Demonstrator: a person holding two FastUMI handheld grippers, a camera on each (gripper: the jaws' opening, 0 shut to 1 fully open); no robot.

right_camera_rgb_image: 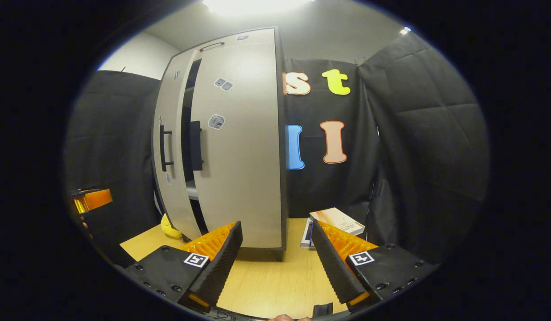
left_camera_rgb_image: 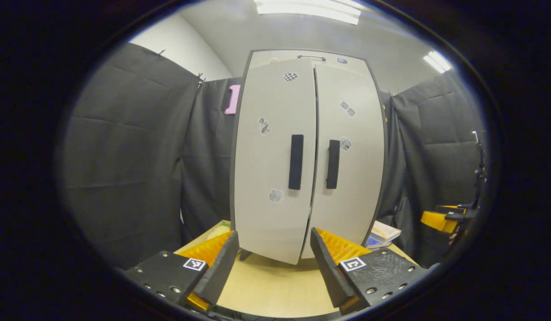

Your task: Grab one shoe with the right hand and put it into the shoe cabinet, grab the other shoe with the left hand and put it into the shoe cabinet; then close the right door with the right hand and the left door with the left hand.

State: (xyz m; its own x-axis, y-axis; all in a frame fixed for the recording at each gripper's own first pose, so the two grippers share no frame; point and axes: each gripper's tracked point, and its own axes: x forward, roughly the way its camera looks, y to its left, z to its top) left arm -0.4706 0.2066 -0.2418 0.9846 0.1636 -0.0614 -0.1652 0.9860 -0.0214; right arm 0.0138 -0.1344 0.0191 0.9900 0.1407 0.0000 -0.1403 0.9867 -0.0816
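Both our claws, left [left_camera_rgb_image: 274,263] and right [right_camera_rgb_image: 276,261], hang released ahead of the shoe cabinet [left_camera_rgb_image: 308,156]. Its left door [left_camera_rgb_image: 275,156] looks ajar; pushing off-centre could bounce it back or shift the cabinet on the counter [left_camera_rgb_image: 275,285].

We see stacked books [right_camera_rgb_image: 337,221] on the wooden table [right_camera_rgb_image: 266,285] and a yellow object [right_camera_rgb_image: 169,228] near the left.

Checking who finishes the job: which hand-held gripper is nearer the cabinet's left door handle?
Left, as far as I can tell. The left hand-held gripper faces the left door handle squarely, open, short of it. The right hand-held gripper sits off toward the right door, seeing the doors obliquely.
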